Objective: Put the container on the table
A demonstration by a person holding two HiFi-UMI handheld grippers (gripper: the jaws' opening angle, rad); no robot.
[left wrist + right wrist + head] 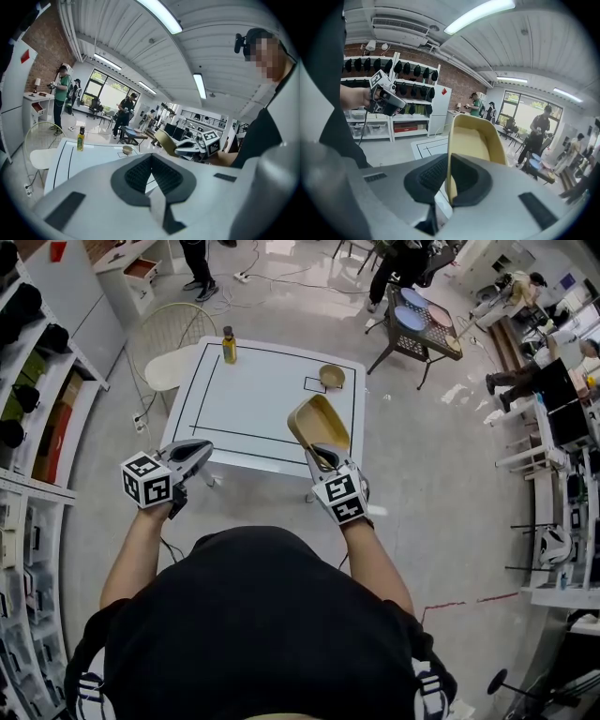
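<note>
A tan oblong container point(319, 427) hangs tilted on edge above the front right part of the white table point(253, 404). My right gripper point(323, 459) is shut on its rim; in the right gripper view the container point(474, 145) stands upright between the pads. My left gripper point(199, 454) hovers off the table's front left corner, shut with nothing in it. In the left gripper view its dark pads point(151, 174) meet, and the container point(165, 142) shows to the right beyond them.
On the table stand a yellow oil bottle point(228, 345) at the far left and a small tan bowl point(332, 377) at the far right. A white round chair point(169, 360) is at the table's left. Shelves point(28, 418) line the left wall. People stand in the background.
</note>
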